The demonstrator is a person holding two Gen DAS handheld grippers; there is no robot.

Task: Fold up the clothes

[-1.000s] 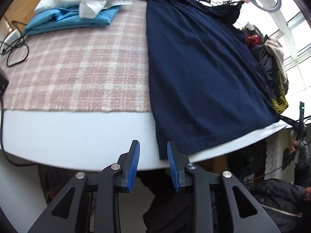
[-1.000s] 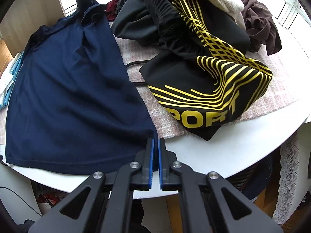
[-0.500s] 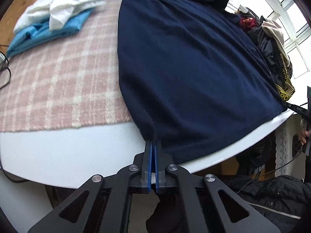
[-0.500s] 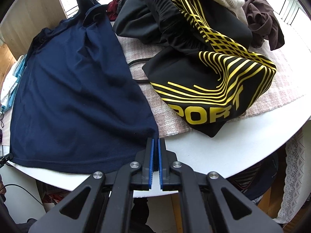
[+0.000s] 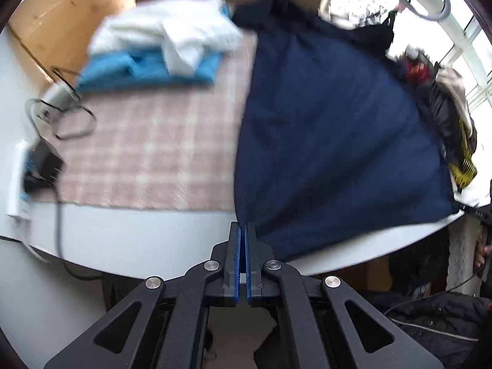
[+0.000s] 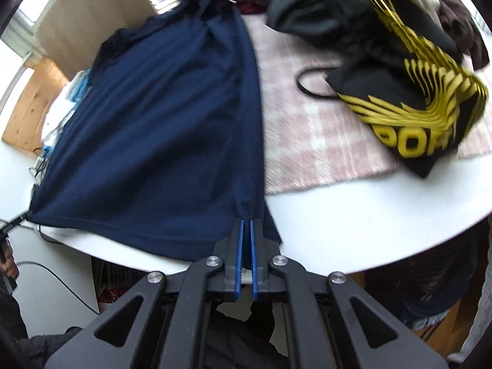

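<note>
Both views are motion-blurred, so fine detail is hard to make out. The far collar end of the navy blue knit shirt (image 5: 332,129) is dissolving into dark folds against the bright window, and its sleeves cannot be told apart. In the left wrist view the right-hand hem corner is running to the frame's edge, where a dark rod-like thing is meeting it; what it is cannot be told. A hand (image 5: 482,252) at the right edge is mostly cut off. The heap of dark clothes beyond the shirt is only partly showing; the black garment with yellow stripes and lettering (image 6: 412,104) is showing cut-off letters.

The navy shirt is lying lengthwise across the pink-and-white checked cloth (image 5: 147,153) on the round white bench (image 5: 129,233), hem toward the near edge, collar far.

The left gripper (image 5: 241,227) is sitting at the near left hem corner, jaws pressed together with the shirt's edge pinched between the blue pads; the fabric is pulling into a taut ridge running away from the tips. The right gripper (image 6: 246,224) is at the near right hem corner, jaws likewise squeezed onto the hem, a small flap hanging just right of the tips.

A folded blue towel-like cloth (image 5: 147,70) with crumpled white fabric (image 5: 172,37) on top is lying far left. A black cable loop (image 5: 67,120) is lying at the left edge.
</note>
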